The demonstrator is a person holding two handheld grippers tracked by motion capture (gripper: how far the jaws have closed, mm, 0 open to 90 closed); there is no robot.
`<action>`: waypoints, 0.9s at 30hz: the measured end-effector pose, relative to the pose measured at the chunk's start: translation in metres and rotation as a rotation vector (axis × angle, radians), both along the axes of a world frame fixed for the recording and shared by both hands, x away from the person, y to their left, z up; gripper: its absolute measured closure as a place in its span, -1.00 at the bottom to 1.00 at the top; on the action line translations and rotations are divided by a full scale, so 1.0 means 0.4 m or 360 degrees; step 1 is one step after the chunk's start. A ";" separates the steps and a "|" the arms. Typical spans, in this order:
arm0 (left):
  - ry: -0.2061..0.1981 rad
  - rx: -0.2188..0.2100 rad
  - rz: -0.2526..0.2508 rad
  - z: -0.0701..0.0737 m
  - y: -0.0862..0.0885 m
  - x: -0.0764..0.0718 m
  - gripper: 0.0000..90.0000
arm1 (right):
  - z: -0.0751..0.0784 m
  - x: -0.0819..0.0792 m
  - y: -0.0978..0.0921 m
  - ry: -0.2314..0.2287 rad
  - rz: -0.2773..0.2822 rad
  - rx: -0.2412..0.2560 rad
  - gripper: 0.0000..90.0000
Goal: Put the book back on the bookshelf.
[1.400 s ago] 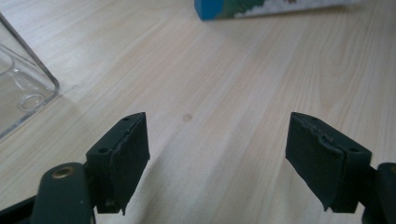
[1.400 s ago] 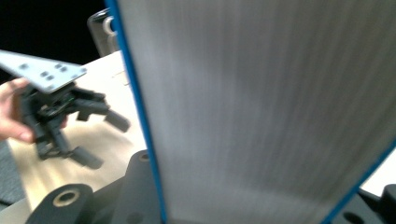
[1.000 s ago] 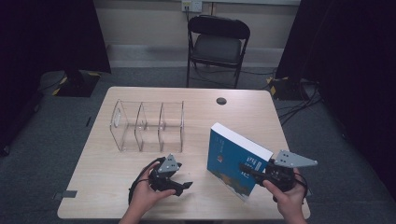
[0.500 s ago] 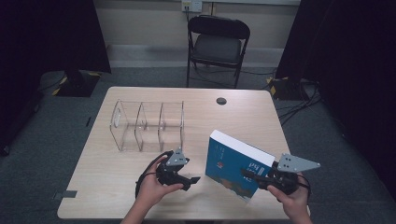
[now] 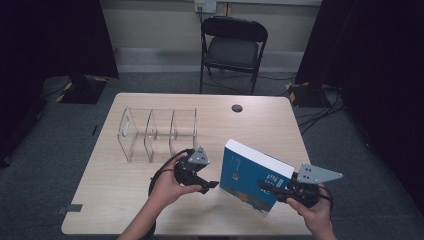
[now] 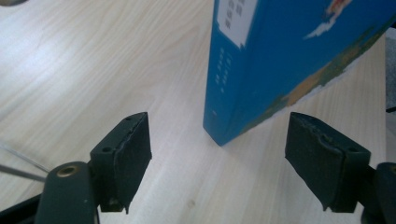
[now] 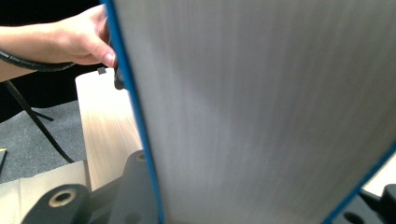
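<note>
Wooden table (image 5: pixel 125 200), grey carpet (image 5: pixel 45 165), folding chair (image 5: pixel 232 47) behind

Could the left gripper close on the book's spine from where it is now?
Probably yes. The left gripper is open, its jaws set wider than the spine of the book, which stands tilted just ahead on bare table, held by the right gripper.
</note>
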State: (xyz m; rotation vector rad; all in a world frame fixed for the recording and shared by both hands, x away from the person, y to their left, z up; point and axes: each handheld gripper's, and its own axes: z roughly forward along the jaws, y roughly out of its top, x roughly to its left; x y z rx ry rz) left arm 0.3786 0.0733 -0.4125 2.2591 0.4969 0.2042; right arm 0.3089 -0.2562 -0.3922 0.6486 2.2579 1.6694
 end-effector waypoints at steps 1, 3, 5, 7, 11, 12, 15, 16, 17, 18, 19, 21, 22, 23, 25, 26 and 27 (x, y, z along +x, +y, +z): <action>-0.0001 -0.0008 -0.0001 0.000 -0.003 0.002 -0.52 | 0.000 0.000 0.000 -0.0001 0.0002 -0.0001 0.36; 0.0007 -0.0002 -0.0006 0.002 -0.007 0.005 -0.52 | 0.000 0.000 0.000 -0.0003 0.0005 -0.0003 0.36; -0.0006 -0.0009 -0.0005 0.001 -0.019 0.008 -0.52 | -0.001 0.001 0.000 -0.0006 0.0010 0.0009 0.36; -0.0006 -0.0012 -0.0019 -0.001 -0.020 0.008 -0.52 | -0.004 0.000 -0.001 -0.0005 0.0003 0.0030 0.36; 0.0004 0.0009 -0.0006 -0.009 -0.010 0.005 -0.51 | -0.009 0.002 -0.001 -0.0013 -0.0015 0.0072 0.37; 0.0004 0.0002 0.0002 -0.012 -0.007 0.005 -0.51 | -0.009 0.003 -0.001 -0.0013 -0.0016 0.0074 0.37; 0.0012 0.0034 0.0028 -0.018 0.011 0.002 -0.50 | -0.006 0.008 0.004 -0.0019 -0.0022 0.0089 0.37; 0.0017 0.0017 0.0031 -0.024 0.016 0.001 -0.50 | -0.004 0.010 0.007 -0.0022 -0.0008 0.0095 0.37; 0.0017 0.0017 0.0031 -0.024 0.016 0.001 -0.50 | -0.004 0.010 0.007 -0.0022 -0.0008 0.0095 0.37; 0.0017 0.0034 0.0045 -0.027 0.023 -0.002 -0.50 | -0.002 0.014 0.013 -0.0026 0.0007 0.0088 0.37; 0.0023 0.0035 0.0045 -0.028 0.027 -0.004 -0.51 | -0.002 0.015 0.015 -0.0029 0.0012 0.0088 0.37; 0.0021 0.0008 0.0049 -0.030 0.030 -0.006 -0.51 | -0.006 0.019 0.013 -0.0028 0.0018 0.0094 0.37; 0.0021 0.0036 0.0047 -0.026 0.033 -0.007 -0.51 | -0.007 0.020 0.009 -0.0026 0.0023 0.0087 0.37; 0.0017 0.0042 0.0042 -0.023 0.035 -0.007 -0.51 | -0.010 0.021 0.006 -0.0032 0.0031 0.0092 0.36; 0.0009 0.0017 0.0040 -0.023 0.035 -0.007 -0.51 | -0.013 0.021 -0.002 -0.0033 0.0030 0.0081 0.36; 0.0008 0.0033 0.0043 -0.013 0.037 -0.006 -0.51 | -0.014 0.020 -0.003 -0.0049 0.0045 0.0076 0.36; 0.0005 0.0038 0.0045 -0.008 0.037 -0.006 -0.51 | -0.012 0.020 -0.001 -0.0047 0.0051 0.0068 0.36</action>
